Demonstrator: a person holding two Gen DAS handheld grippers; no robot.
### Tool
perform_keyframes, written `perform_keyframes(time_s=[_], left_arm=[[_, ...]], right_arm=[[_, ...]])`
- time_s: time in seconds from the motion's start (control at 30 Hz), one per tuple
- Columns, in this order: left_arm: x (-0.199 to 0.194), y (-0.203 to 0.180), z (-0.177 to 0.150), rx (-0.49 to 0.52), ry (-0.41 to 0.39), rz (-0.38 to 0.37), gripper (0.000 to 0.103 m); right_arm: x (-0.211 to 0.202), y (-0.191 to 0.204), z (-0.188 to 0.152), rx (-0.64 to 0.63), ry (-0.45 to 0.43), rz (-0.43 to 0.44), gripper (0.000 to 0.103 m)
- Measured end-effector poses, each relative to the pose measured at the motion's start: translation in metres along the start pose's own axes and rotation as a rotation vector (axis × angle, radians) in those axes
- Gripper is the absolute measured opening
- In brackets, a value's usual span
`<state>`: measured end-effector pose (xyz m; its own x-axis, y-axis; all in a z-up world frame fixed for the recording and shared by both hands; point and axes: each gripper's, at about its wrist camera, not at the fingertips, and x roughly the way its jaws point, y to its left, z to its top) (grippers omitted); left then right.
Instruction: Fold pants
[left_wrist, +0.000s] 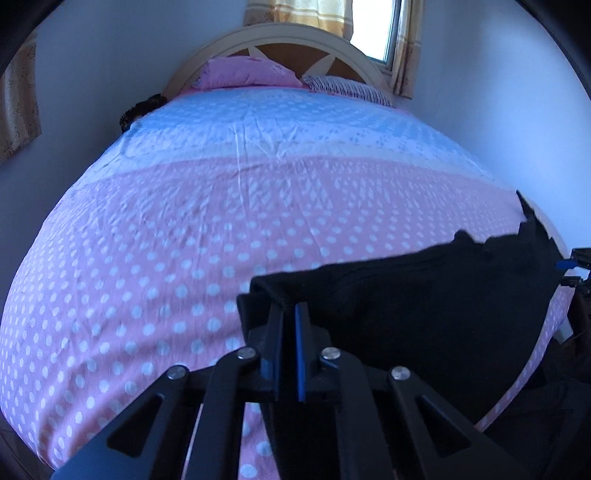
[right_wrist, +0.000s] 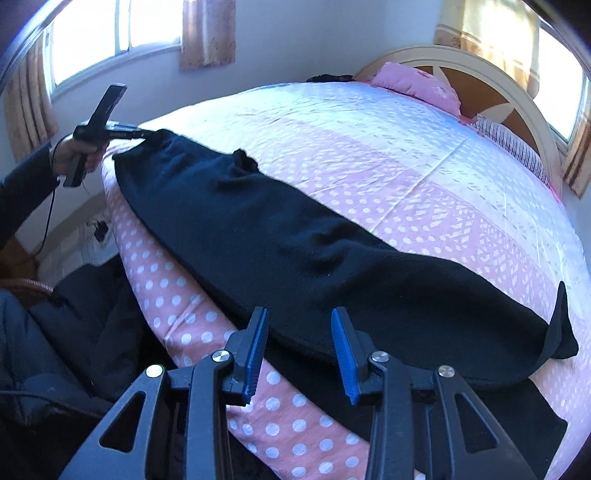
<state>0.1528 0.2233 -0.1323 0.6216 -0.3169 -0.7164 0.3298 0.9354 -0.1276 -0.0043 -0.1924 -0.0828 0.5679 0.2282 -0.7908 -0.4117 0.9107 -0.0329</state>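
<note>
Right wrist: black pants (right_wrist: 280, 236) across polka-dot bed (right_wrist: 424, 155); right tool (right_wrist: 300, 328) agape, left tool (left_wrist: 289, 317) pinching pants.

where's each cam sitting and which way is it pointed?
Left wrist: on the left hand-held gripper, shut on one end of the pants, facing up the bed to the headboard; no body visible.
Right wrist: on the open right hand-held gripper at the pants' near edge, looking along them; the person's hand and sleeve show far left.
Shared: pants, bed, pink pillow, headboard.
</note>
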Motion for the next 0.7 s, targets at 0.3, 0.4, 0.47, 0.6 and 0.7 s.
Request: perform_keyframes(time_s=[0.3,0.4,0.47,0.6,0.7], left_arm=[[0.013,0.008,-0.004,-0.024,0.024,0.122,0.061],[0.009,0.010,-0.003,-0.039,-0.006,0.086,0.067],[0.011,0.009,-0.002,-0.037,0.000,0.066,0.052],[0.022,0.005,0.001,-0.014,0.042,0.049,0.013],[0.011,0.002,0.007,-0.003,0.002,0.044,0.011]], right_arm=[[0.025,-0.025,0.053,0.081,-0.047,-0.041,0.055],[0.049,-0.027,0.067,0.050,-0.005,-0.083,0.057],[0.071,-0.030,0.072,0.041,0.061,-0.097,0.057],[0.103,-0.031,0.064,0.005,0.190,-0.079,0.018],[0.101,-0.020,0.062,-0.061,0.178,-0.129,0.004]])
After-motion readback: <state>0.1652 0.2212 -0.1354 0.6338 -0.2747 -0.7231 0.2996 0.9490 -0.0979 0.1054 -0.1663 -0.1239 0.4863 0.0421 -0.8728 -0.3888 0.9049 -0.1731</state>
